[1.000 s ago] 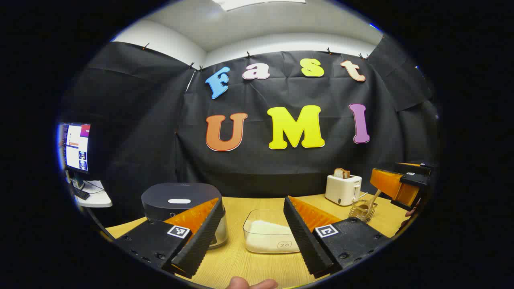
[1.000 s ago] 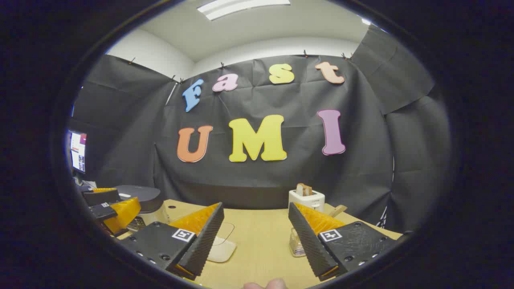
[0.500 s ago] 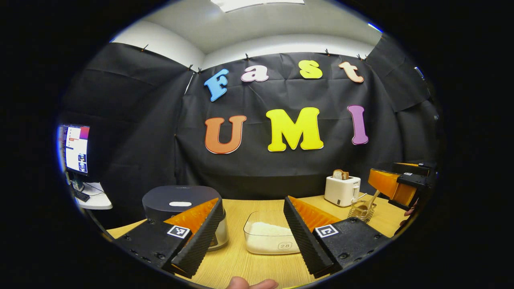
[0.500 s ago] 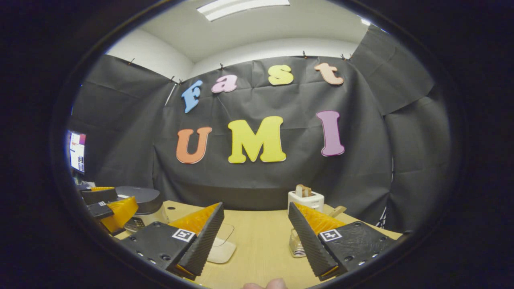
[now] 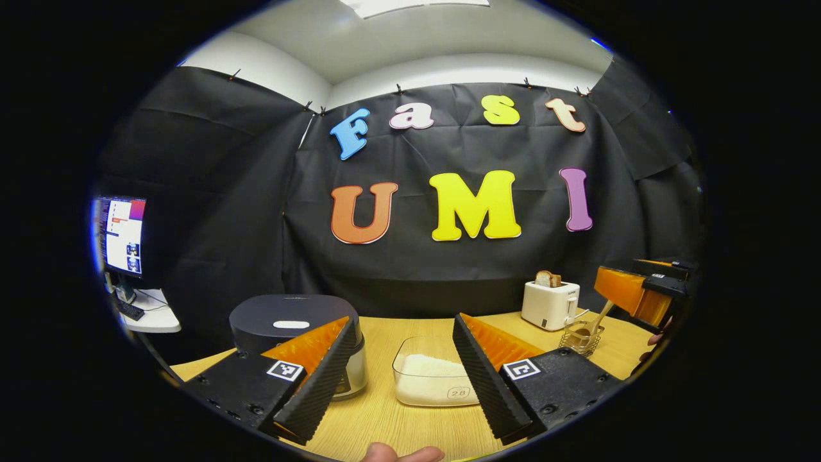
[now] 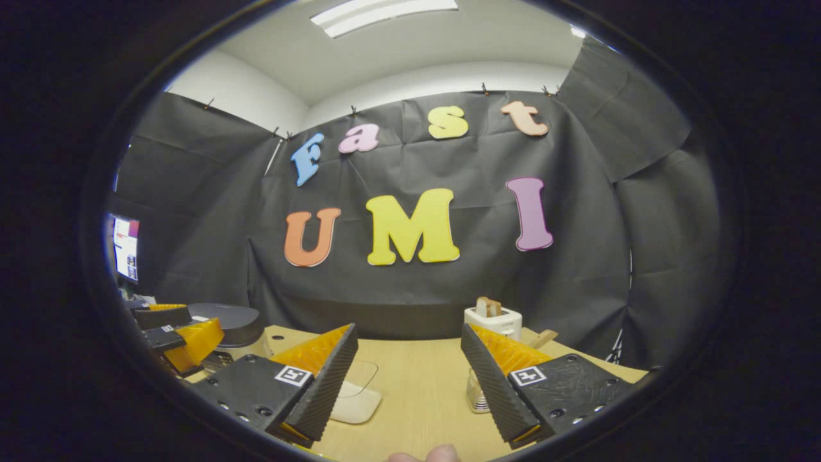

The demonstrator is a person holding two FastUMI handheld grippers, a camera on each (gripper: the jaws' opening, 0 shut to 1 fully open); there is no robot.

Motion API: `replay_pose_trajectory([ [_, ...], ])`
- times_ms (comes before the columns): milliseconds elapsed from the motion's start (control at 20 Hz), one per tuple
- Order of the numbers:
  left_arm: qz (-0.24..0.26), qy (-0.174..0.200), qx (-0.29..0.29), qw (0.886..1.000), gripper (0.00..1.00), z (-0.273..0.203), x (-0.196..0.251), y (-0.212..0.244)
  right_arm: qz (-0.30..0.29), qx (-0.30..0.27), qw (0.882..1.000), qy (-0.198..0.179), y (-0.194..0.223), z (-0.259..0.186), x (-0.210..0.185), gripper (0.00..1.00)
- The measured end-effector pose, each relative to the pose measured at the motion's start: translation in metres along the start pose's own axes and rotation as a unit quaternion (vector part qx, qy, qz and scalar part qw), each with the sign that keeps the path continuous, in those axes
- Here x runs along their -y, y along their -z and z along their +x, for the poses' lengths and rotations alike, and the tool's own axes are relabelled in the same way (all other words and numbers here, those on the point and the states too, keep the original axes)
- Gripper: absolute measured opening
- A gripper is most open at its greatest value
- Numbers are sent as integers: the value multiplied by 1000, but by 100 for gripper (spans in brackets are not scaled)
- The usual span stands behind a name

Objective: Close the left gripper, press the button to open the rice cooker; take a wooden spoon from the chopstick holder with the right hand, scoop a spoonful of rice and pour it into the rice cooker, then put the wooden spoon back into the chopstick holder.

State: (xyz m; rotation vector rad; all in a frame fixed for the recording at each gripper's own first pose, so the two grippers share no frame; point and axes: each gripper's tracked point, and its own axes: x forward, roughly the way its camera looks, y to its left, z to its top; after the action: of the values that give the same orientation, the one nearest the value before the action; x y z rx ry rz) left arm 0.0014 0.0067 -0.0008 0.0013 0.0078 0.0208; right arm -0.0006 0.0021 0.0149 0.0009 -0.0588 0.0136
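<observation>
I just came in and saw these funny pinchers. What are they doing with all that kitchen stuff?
A person holds two grippers above a wooden table. Both the left gripper and the right gripper are open and hold nothing. The rice cooker has its lid shut. A clear tub of rice sits beside it, and the wooden spoon stands in its wire holder near the toaster.

Open lanes and blockers on the wooden table

Bare light-wood tabletop (image 6: 417, 378) lies open in the middle, between the clear plastic tub of white rice (image 5: 431, 378) and the wire chopstick holder with its wooden spoon (image 5: 580, 337). The dark-lidded rice cooker (image 5: 292, 324) blocks the left side; the white toaster with bread (image 5: 550, 304) stands just behind the holder, crowding access from the rear.
</observation>
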Motion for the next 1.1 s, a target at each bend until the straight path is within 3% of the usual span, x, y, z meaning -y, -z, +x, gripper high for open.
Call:
replay_pose_trajectory([
  [300, 7, -45, -9, 999, 97, -1, -19, 3, 13, 1, 1000, -18, 11, 5, 7, 96],
  [500, 3, -98, -14, 995, 97, 1, -62, -6, 27, -5, 999, -40, 17, 9, 12, 96],
  [650, 29, -113, -32, 993, 95, 10, -96, -17, 25, -5, 999, -46, 20, 10, 22, 97],
  [750, 38, -116, -62, 991, 91, 20, -115, -18, 22, -6, 998, -51, 25, 11, 28, 97],
  [950, 10, -101, -133, 986, 76, 44, -135, -5, 25, -12, 998, -54, 36, 15, 39, 97],
  [1100, -4, -106, -180, 978, 60, 58, -152, 9, 32, -15, 998, -54, 38, 17, 48, 94],
])
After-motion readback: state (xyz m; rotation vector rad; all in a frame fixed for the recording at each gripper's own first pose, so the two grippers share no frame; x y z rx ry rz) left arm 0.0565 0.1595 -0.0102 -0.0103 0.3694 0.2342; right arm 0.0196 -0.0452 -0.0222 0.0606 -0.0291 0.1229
